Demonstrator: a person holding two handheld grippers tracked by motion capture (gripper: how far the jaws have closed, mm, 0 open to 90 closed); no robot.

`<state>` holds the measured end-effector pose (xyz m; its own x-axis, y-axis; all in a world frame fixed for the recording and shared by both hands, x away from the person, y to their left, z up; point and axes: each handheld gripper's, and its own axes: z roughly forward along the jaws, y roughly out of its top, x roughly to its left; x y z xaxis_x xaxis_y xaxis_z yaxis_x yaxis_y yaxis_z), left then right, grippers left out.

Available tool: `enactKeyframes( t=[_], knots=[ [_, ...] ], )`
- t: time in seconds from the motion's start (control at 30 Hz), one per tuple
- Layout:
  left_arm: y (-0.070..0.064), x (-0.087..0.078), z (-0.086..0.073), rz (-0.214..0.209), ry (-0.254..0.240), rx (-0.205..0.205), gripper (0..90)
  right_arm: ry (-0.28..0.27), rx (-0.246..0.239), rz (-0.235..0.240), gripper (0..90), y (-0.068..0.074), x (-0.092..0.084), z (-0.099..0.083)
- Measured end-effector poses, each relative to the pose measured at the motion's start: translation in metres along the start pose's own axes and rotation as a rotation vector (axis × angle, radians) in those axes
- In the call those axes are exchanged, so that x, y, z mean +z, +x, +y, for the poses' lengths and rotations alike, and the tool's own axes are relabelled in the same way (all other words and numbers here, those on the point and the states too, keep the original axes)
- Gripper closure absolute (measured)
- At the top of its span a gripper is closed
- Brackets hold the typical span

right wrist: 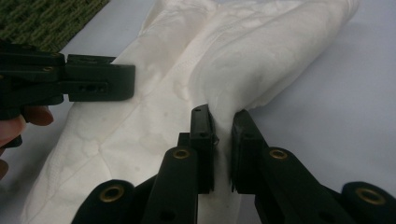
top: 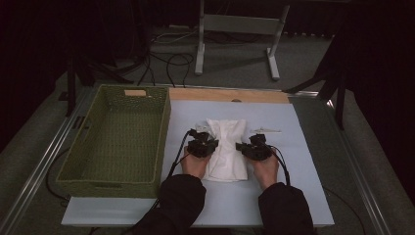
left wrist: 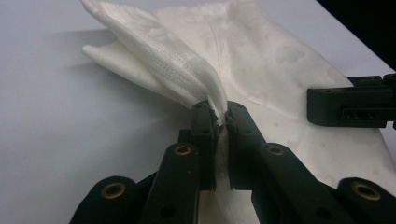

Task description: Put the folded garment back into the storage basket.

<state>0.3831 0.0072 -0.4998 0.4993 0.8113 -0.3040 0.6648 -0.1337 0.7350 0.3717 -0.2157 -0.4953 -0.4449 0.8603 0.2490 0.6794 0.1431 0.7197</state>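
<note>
From the high view, a crumpled white cloth [top: 226, 147] lay on the pale blue-grey sheet [top: 303, 196] that covered the table, roughly in its middle and to the right of a deep green woven basket [top: 115, 139]. The person's two hands came in from the bottom edge in dark sleeves [top: 182, 200]. The left gripper [top: 201, 145] sat at the cloth's left edge and the right gripper [top: 254, 148] at its right edge, the cloth between them. A thin white stick-like thing [top: 266, 130] lay on the sheet just beyond the right gripper; what it was could not be told. A light wooden strip [top: 230, 95] ran along the far edge of the sheet, and black cables [top: 166, 61] trailed across the grey floor beyond it.

In the left gripper view, the left gripper [left wrist: 222, 114] had its jaws pressed together on a raised fold of the white cloth [left wrist: 261, 60], which rose out of the pinch and fanned away over the pale sheet [left wrist: 56, 116]. The rest of the cloth lay flat on the right, where the other gripper's black finger [left wrist: 345, 106] rested against it.

In the right gripper view, the right gripper [right wrist: 223, 119] pinched the cloth's edge, a strip of fabric filling the narrow gap between its jaws. The white cloth [right wrist: 243, 51] bunched into thick folds beyond the tips. The left gripper's black body [right wrist: 93, 83] reached in from the left over the cloth, fingertips of a hand [right wrist: 14, 128] behind it, and a corner of the green basket [right wrist: 46, 18] showed at top left.
</note>
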Motion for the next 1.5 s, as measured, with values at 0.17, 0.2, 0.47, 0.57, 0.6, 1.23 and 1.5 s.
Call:
enactKeyframes(
  t=[0.17,0.2,0.47,0.57,0.6,1.23,1.5],
  knots=[
    [-0.002,-0.006,0.004,-0.005,-0.012,-0.002,83.6,-0.022,-0.004,0.007,81.5,0.003,-0.008,0.003],
    [-0.002,-0.008,0.005,-0.007,-0.012,0.002,83.6,-0.023,-0.007,0.007,81.5,0.003,-0.009,0.003],
    [-0.007,-0.022,0.017,-0.013,-0.038,-0.001,83.6,-0.040,-0.017,0.011,81.6,0.009,-0.018,0.010],
    [-0.008,-0.025,0.019,-0.008,-0.045,-0.009,83.7,-0.049,-0.012,0.012,81.6,0.012,-0.021,0.013],
    [-0.009,-0.028,0.022,-0.006,-0.052,-0.015,83.6,-0.052,-0.013,0.012,81.6,0.013,-0.023,0.016],
    [-0.020,-0.063,0.047,-0.003,-0.086,-0.037,83.6,-0.089,-0.040,0.033,81.5,0.029,-0.045,0.038],
    [-0.019,-0.075,0.053,-0.005,-0.108,-0.032,83.7,-0.100,-0.049,0.052,81.6,0.036,-0.050,0.046]
  ],
)
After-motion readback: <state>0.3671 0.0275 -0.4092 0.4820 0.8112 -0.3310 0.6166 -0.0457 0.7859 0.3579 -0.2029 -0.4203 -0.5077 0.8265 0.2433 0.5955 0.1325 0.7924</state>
